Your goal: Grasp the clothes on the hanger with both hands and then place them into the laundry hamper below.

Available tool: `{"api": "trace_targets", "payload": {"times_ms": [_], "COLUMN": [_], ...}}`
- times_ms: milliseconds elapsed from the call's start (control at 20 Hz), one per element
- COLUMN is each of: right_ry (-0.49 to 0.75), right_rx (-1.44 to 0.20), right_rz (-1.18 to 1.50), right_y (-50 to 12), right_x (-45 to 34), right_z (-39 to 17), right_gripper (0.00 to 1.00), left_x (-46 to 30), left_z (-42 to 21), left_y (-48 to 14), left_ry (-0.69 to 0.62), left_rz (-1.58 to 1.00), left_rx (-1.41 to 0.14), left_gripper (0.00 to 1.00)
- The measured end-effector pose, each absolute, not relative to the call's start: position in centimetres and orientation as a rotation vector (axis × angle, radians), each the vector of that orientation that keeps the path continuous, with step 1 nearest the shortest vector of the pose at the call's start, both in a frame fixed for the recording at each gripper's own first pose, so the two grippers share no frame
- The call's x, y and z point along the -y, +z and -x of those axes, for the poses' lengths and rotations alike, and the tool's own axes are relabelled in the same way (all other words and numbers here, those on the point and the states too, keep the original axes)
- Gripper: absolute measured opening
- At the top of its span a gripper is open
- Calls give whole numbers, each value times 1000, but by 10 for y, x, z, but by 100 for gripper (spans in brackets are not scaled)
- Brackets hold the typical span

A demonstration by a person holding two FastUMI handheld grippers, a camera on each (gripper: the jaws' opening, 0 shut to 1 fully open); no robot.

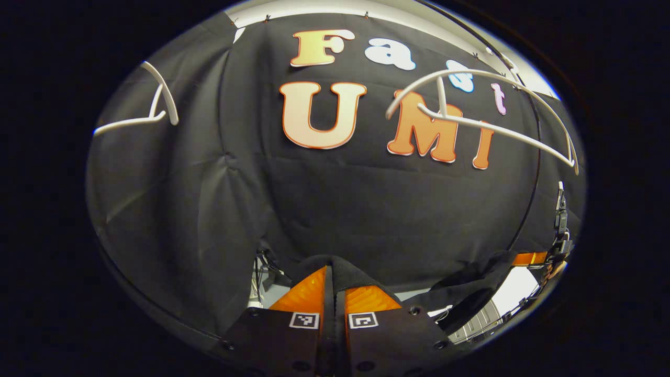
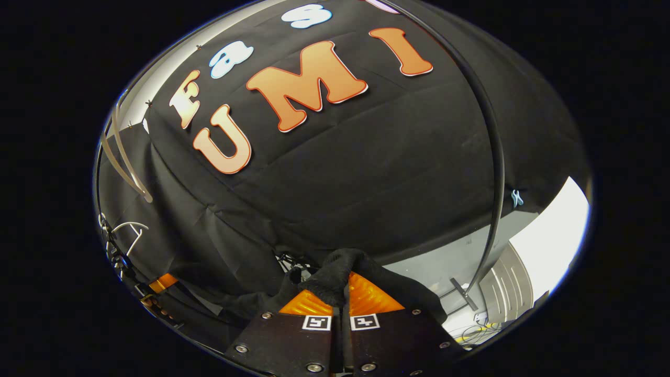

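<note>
Black cloth backdrop (image 1: 366, 209) behind; thin black curved pole (image 2: 494, 157) crossing it, small pale clip (image 2: 517, 198) just beside, yellow cables (image 2: 479, 330) low down.

My left gripper (image 1: 333, 293) sat closed on a fold of the garment (image 1: 340, 269), which trailed right toward my other gripper (image 1: 528, 258). Hangers (image 1: 471, 118) hung above, the cloth wall (image 1: 366, 209) far behind. My right gripper (image 2: 343, 296) pinched the garment's other end.

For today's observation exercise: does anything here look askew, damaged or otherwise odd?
Nothing looks damaged. The one thing askew is the bare white hanger, tilting down to the right in the left gripper view. The black garment is already off it, pinched in the left gripper and the right gripper.
</note>
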State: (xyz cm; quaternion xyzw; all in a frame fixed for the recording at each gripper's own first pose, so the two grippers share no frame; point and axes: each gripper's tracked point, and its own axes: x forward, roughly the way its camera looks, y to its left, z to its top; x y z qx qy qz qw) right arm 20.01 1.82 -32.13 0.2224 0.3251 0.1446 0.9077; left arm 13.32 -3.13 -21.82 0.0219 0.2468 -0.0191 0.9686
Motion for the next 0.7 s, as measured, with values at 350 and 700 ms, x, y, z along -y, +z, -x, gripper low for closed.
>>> {"api": "trace_targets", "payload": {"times_ms": [350, 700], "right_ry": [250, 227], "right_rx": [-725, -821], "right_rz": [-478, -481], "right_y": [-356, -401], "right_x": [-31, -55], "right_z": [-166, -131], "right_gripper": [0, 0], "left_x": [62, 94], "left_z": [-122, -119], "left_y": [-257, -314], "left_ry": [-107, -149], "left_rz": [-76, -98], "left_rx": [-618, -745], "left_gripper": [6, 7]}}
